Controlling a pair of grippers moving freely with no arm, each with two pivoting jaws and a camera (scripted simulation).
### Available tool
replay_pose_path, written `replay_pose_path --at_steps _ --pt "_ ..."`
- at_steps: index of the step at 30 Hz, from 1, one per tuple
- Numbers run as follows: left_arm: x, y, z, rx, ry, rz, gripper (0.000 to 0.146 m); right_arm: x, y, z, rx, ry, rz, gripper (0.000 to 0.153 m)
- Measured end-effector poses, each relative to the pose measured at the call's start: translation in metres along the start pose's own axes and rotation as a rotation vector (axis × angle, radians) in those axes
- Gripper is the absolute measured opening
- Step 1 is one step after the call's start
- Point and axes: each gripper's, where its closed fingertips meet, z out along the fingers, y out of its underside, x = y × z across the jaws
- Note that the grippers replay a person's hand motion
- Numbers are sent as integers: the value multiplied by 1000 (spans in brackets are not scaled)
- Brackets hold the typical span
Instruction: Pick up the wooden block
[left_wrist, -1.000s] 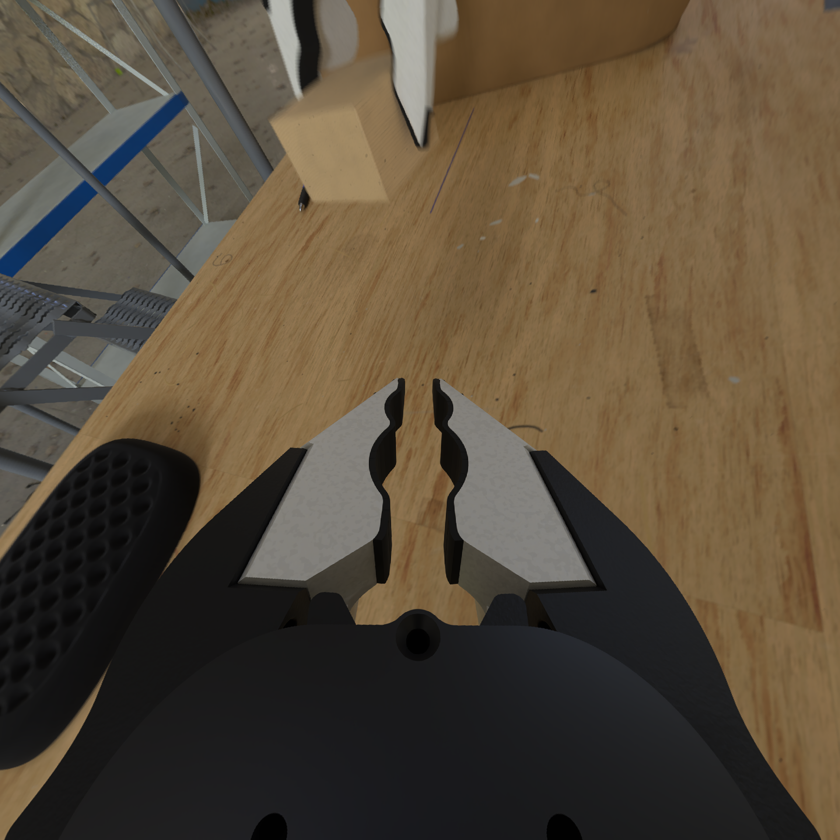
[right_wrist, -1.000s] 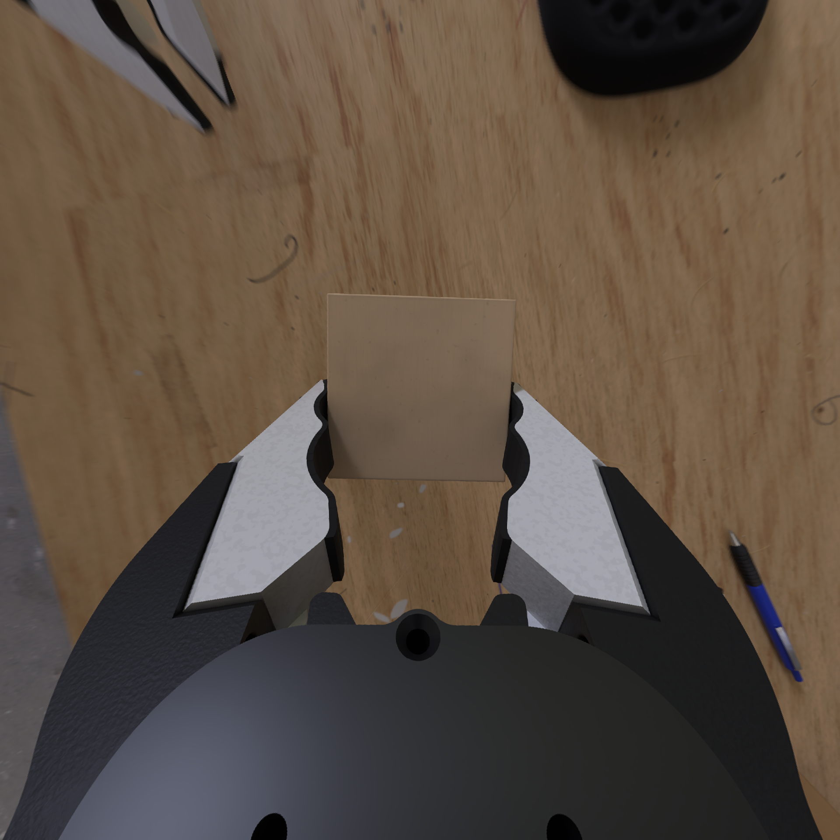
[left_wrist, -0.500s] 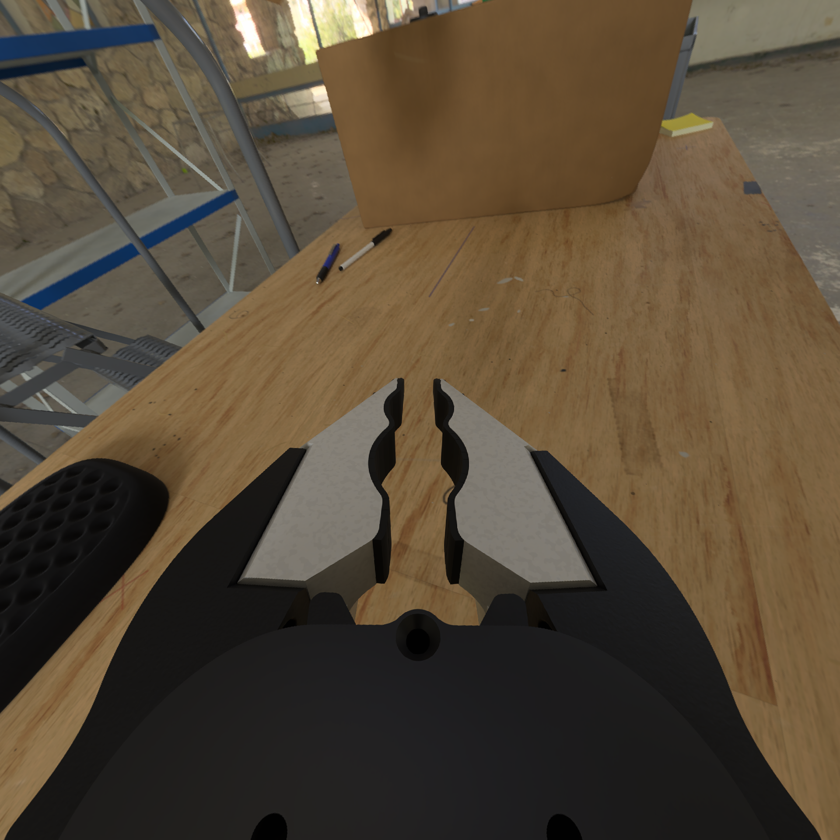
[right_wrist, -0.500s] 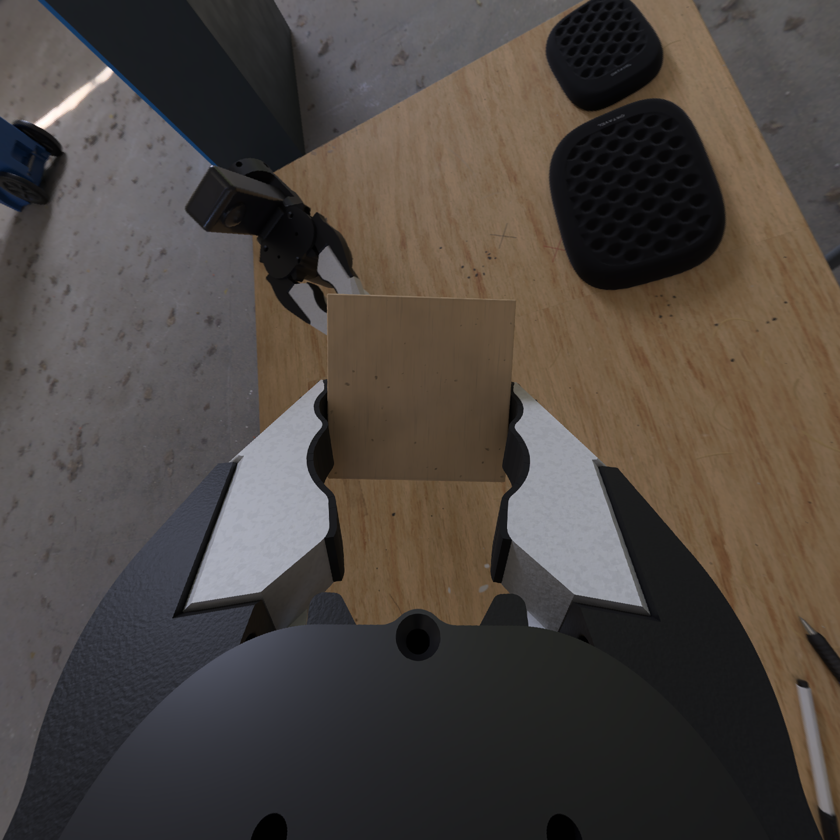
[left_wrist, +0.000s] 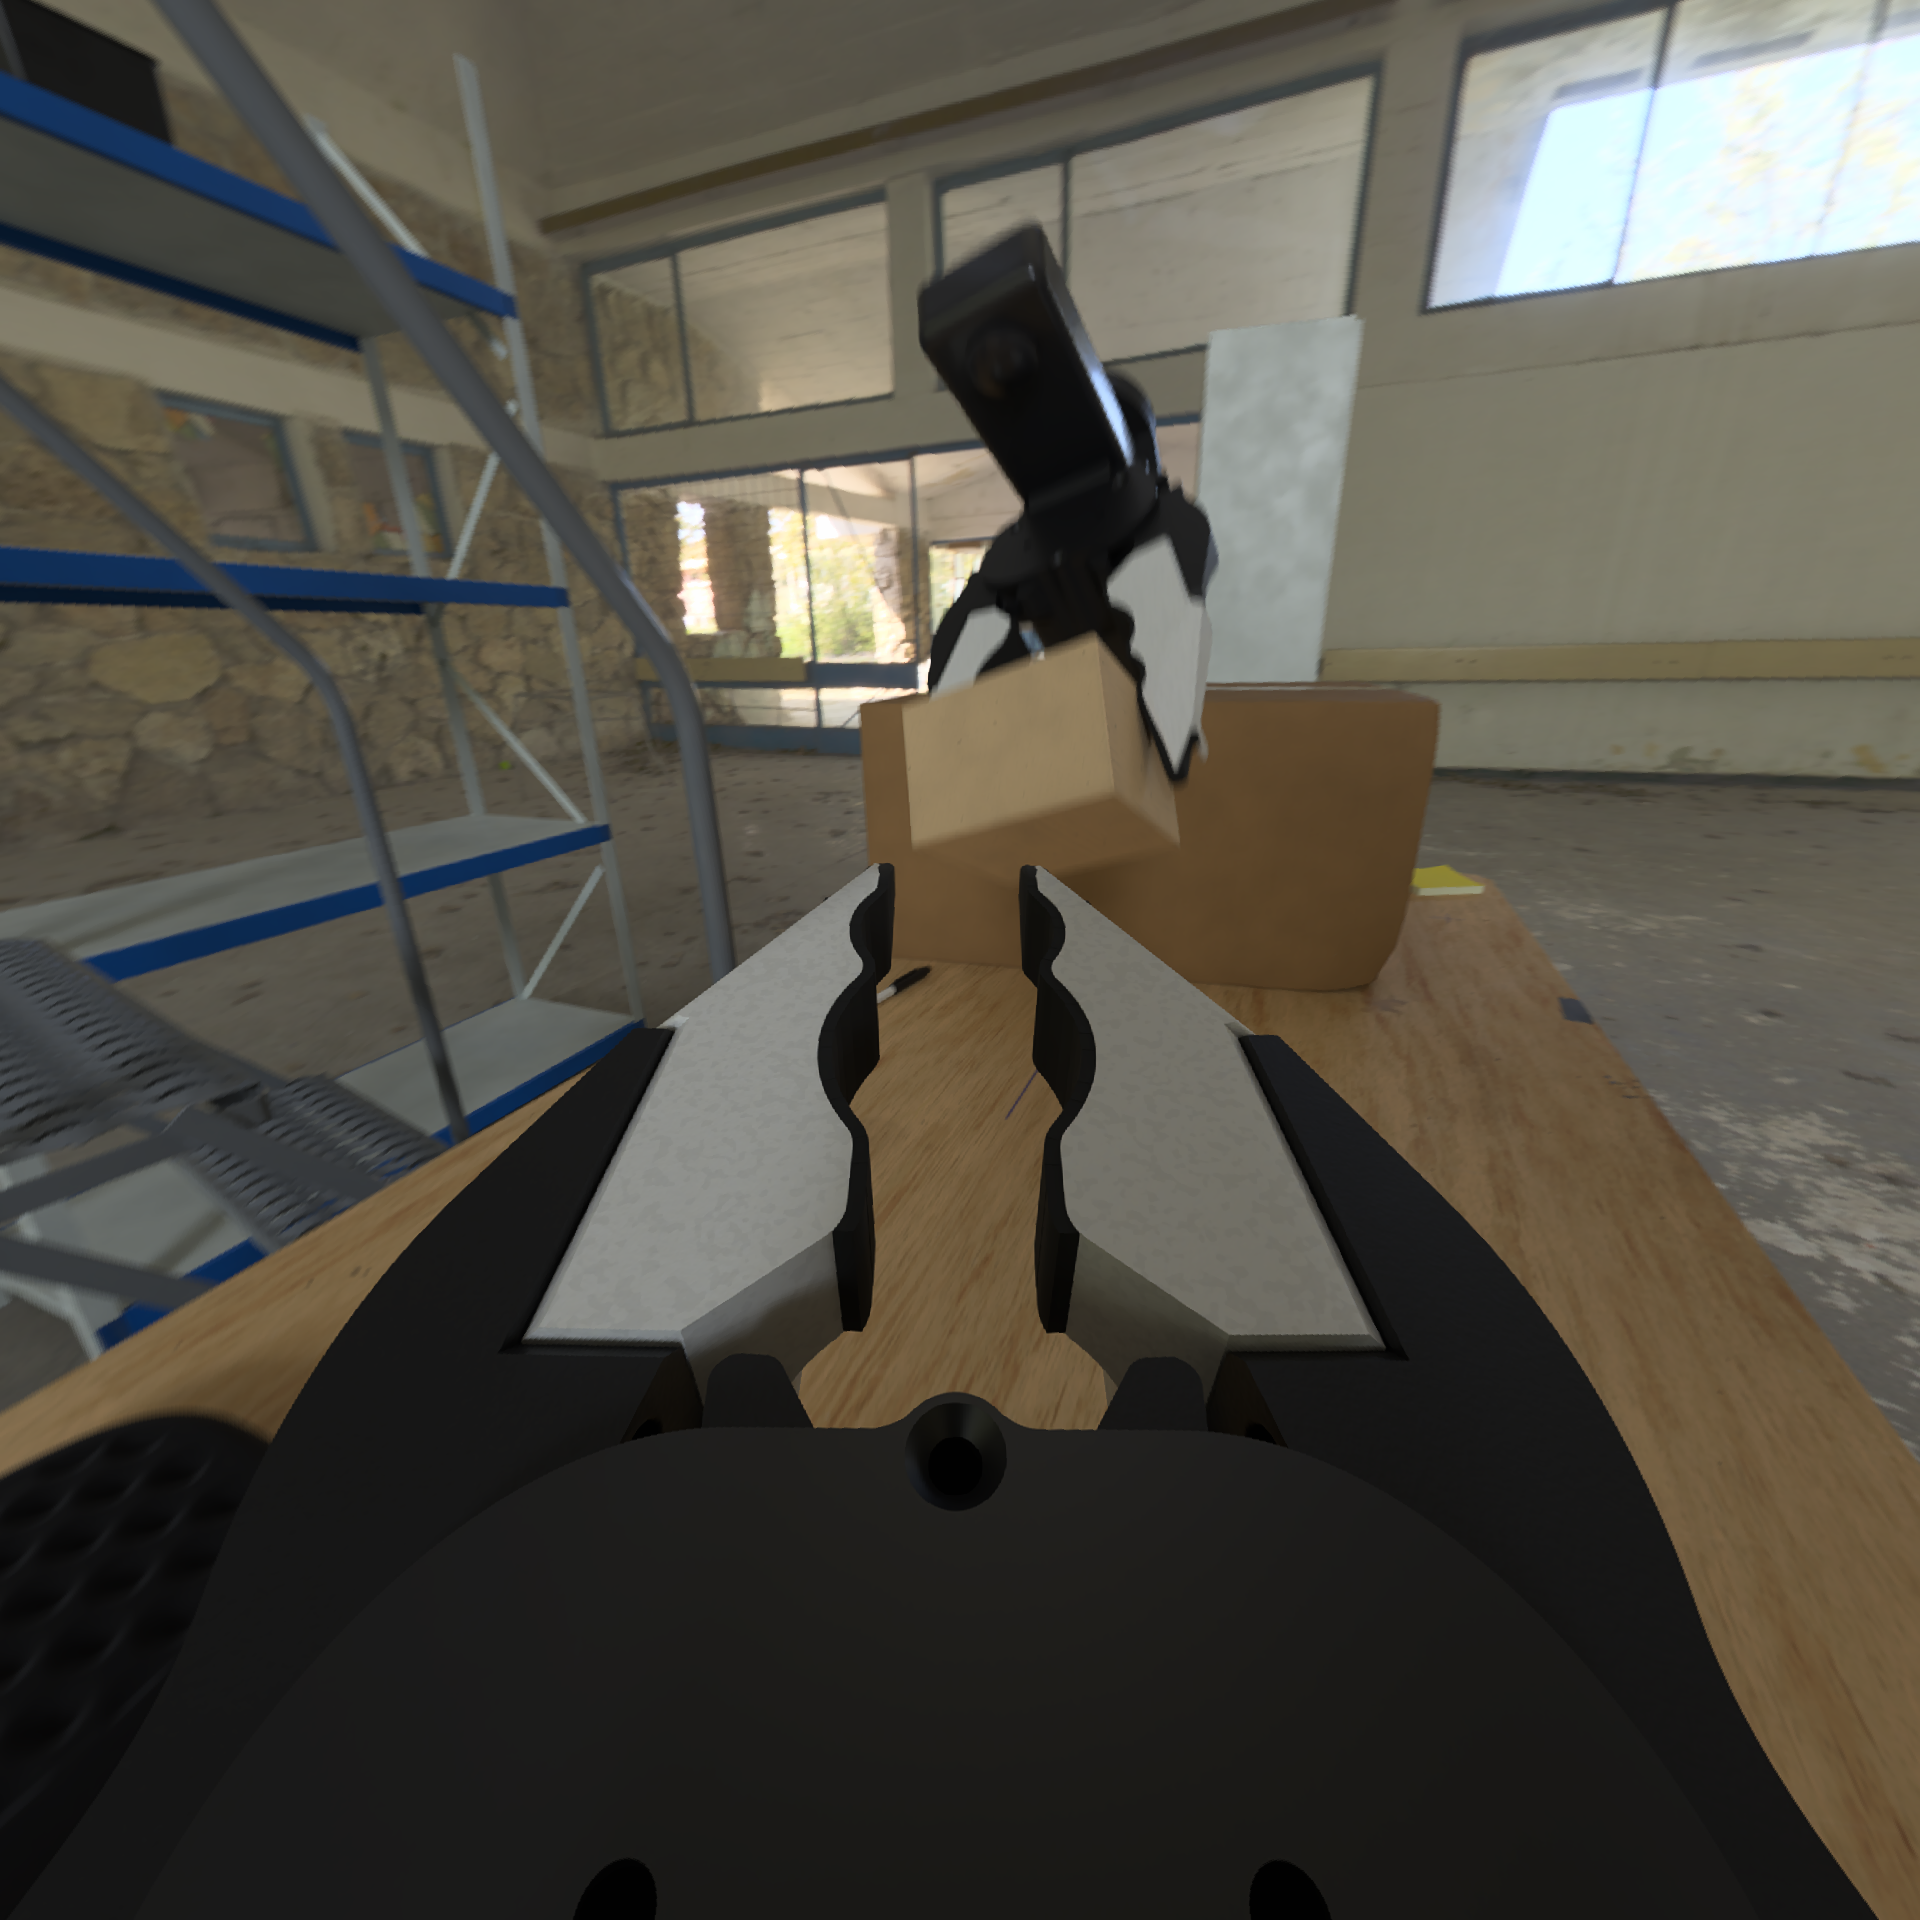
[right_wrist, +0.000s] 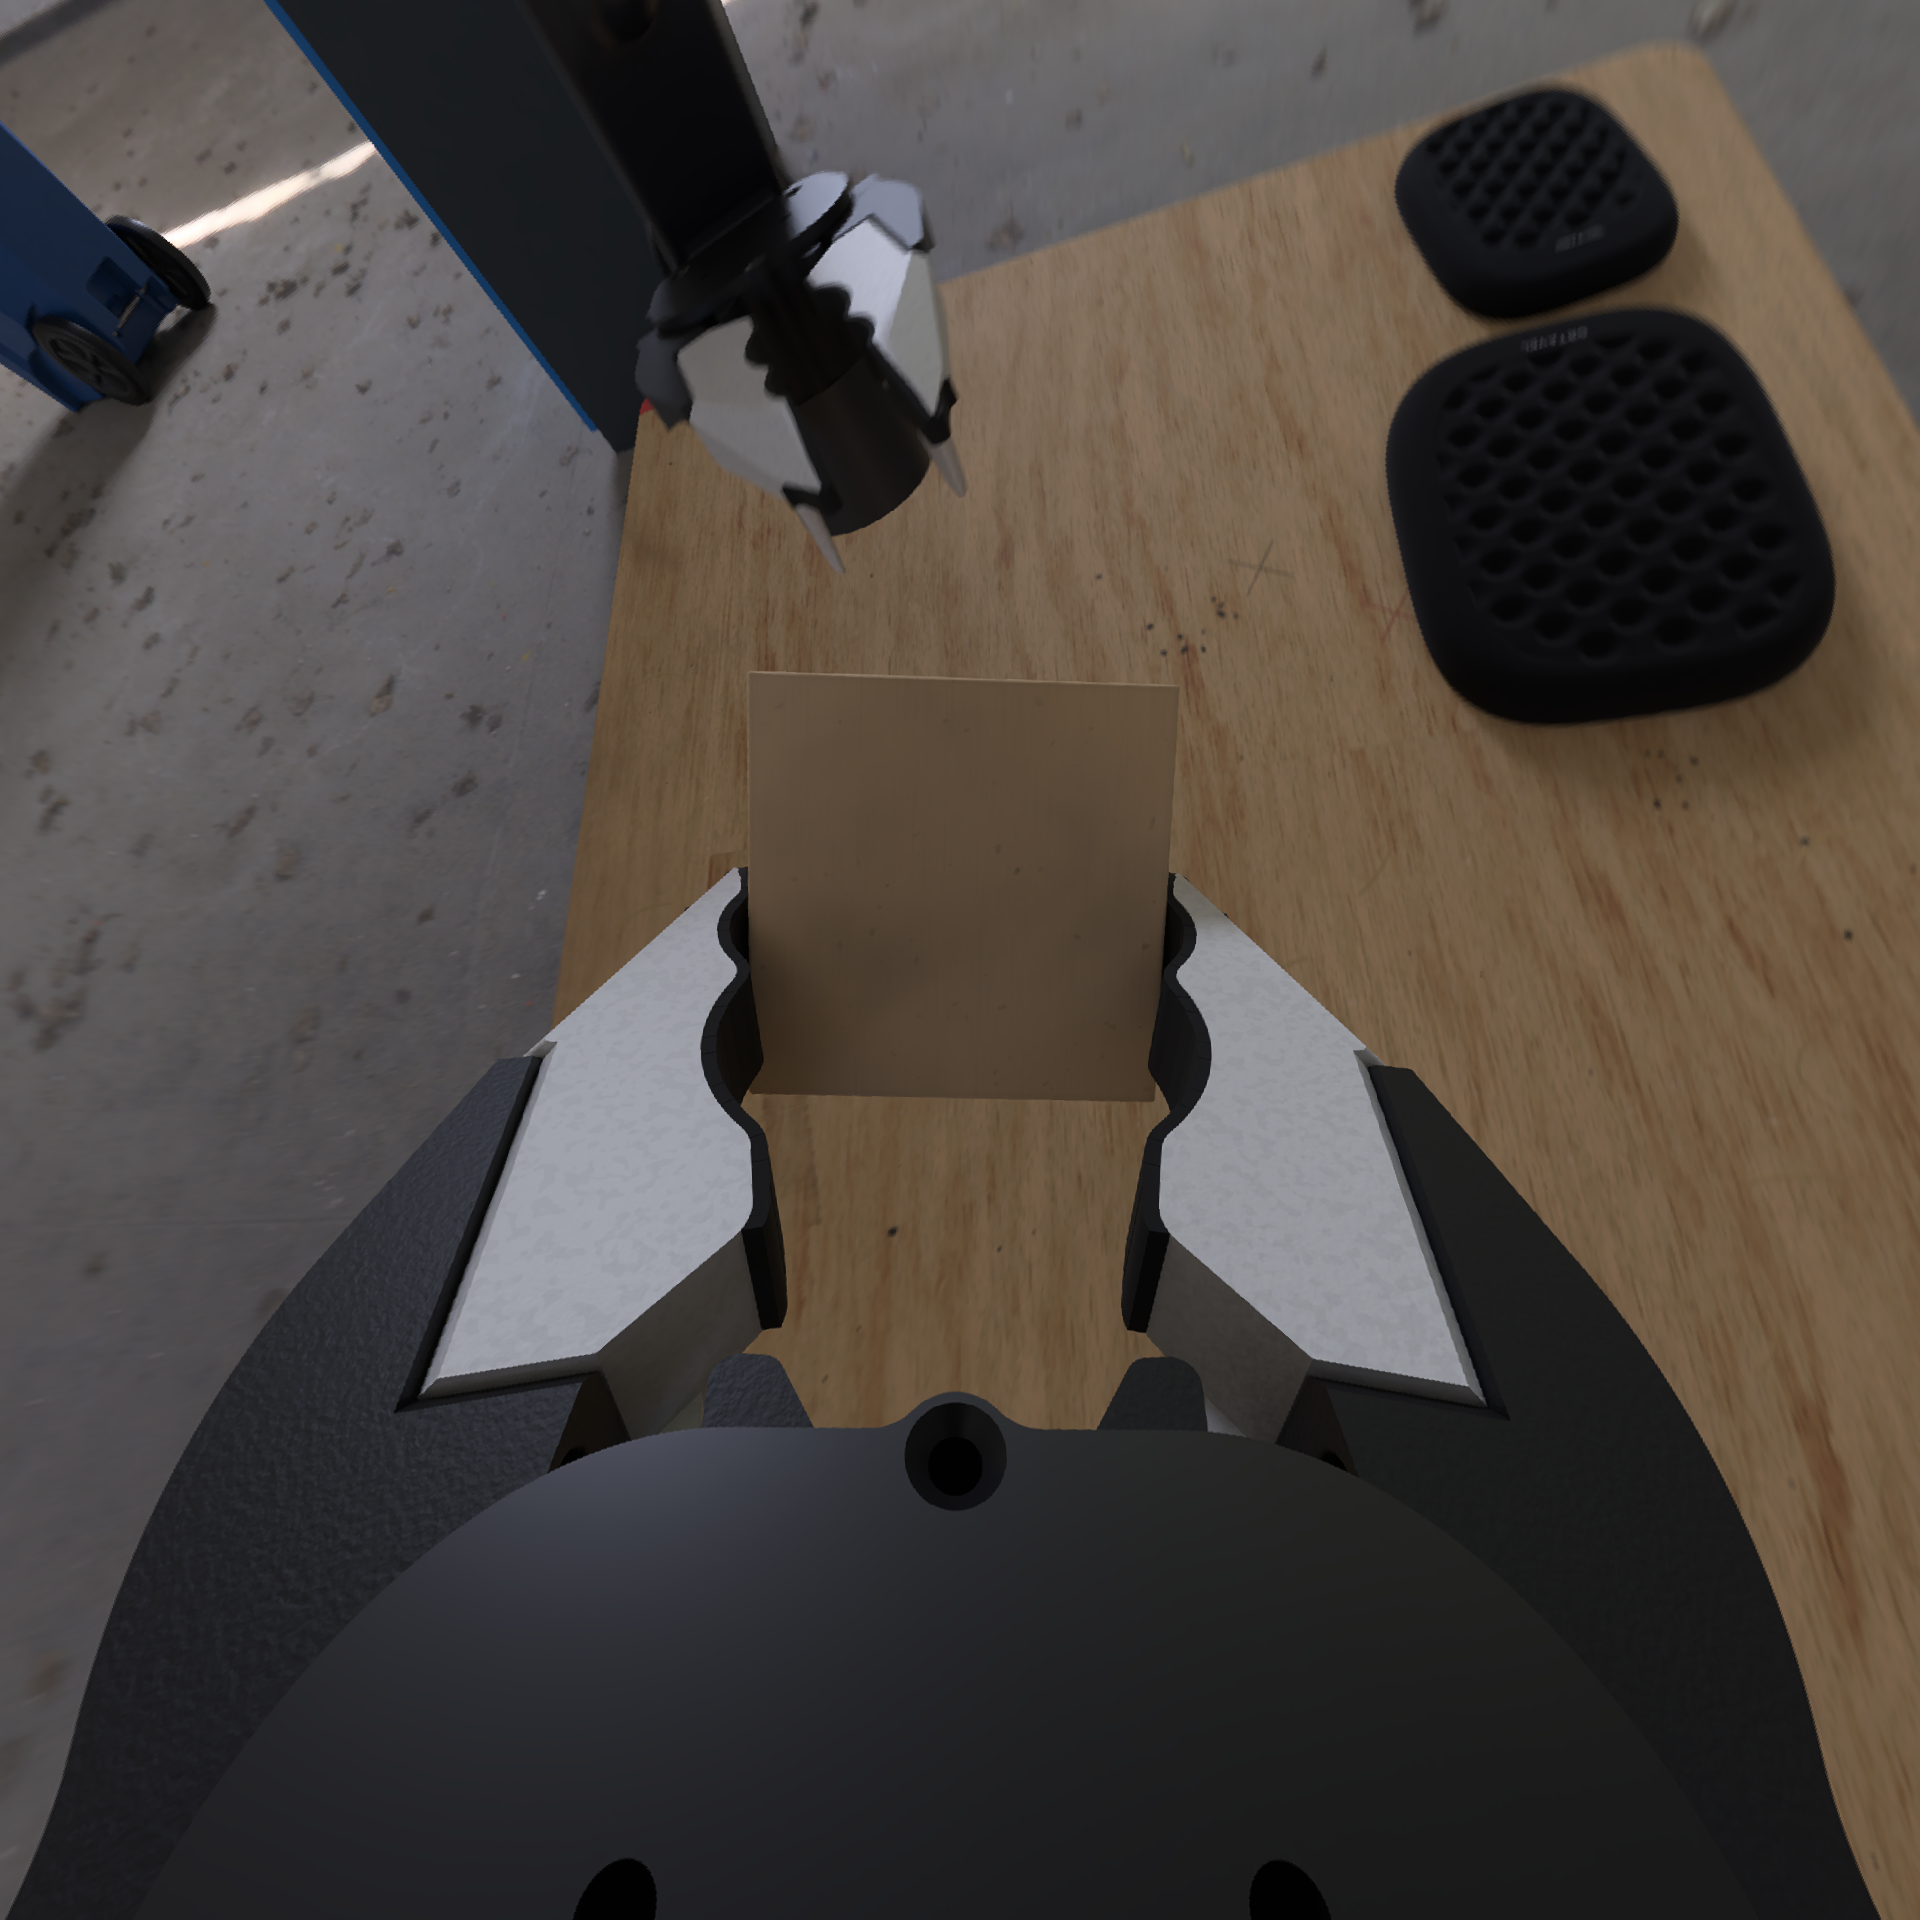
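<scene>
The wooden block (right_wrist: 961, 810) is a pale tan cuboid held between the fingers of my right gripper (right_wrist: 961, 883), well above the wooden table (right_wrist: 1351, 1039). In the left wrist view the block (left_wrist: 1023, 764) hangs in the air, tilted, in the right gripper (left_wrist: 1060, 727), in front of a cardboard box. My left gripper (left_wrist: 956, 883) is empty, its jaws a narrow gap apart, above the table's near left part and pointing level at the block. It also shows in the right wrist view (right_wrist: 896, 525), beyond the block over the table's far end.
Two black perforated pads (right_wrist: 1605, 509) (right_wrist: 1532, 197) lie on the table's right side. A cardboard box (left_wrist: 1299, 831) stands at the far end, with a pen (left_wrist: 902, 982) and a yellow notepad (left_wrist: 1446, 881). Blue metal shelving (left_wrist: 312, 623) stands left of the table (left_wrist: 1351, 1143).
The right gripper has carried the block up off the table. The left gripper has risen and tilted up to level, and its jaws have parted slightly.
</scene>
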Motion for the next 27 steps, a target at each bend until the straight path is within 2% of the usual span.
replay_pose_path --at_steps 7,10,13,17,20,27 --pt "21 -7 32 -114 159 112 4 -10 27 24 237 110 -132 76" --pt "30 0 40 -197 233 105 0 -11 34 29 304 166 -179 76" --pt "34 7 45 -290 292 77 0 -7 40 30 319 254 -212 76" --pt "34 15 51 -367 318 97 0 -2 49 34 266 348 -252 76" --pt "35 26 54 -438 335 103 0 -3 50 37 275 356 -255 76" --pt "37 32 60 -470 349 104 0 -2 48 41 332 318 -224 76"
